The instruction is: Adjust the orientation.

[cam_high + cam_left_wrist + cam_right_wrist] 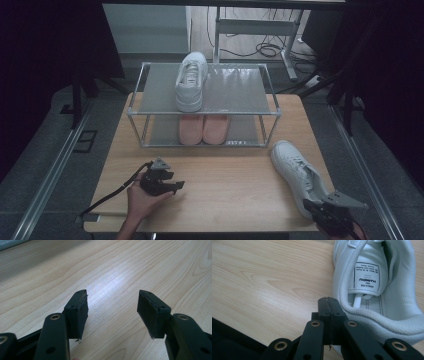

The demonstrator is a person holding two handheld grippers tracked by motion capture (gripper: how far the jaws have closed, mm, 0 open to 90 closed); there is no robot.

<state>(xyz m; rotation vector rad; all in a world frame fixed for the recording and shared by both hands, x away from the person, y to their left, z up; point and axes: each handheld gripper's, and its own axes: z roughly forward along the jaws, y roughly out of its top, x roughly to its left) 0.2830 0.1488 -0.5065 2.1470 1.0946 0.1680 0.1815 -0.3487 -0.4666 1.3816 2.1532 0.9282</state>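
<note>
- Right gripper (311,204) fingers shut, nothing held, set against white shoe (298,171) heel, near right; probably for a nudge.
- Left gripper (170,185) fingers wide open, empty, parked on desk (225,190).

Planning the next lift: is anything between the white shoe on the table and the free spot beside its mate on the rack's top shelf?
Nothing visible: bare table lies between the loose shoe and rack, and the shelf space right of the shelved shoe is open.

Light wood-grain table top (225,180) w/ a two-tier metal-frame shoe rack (150,67) at its far edge. White lace-up sneaker (191,82) on top shelf; pair of pink shoes (203,129) on lower shelf, side by side.
</note>
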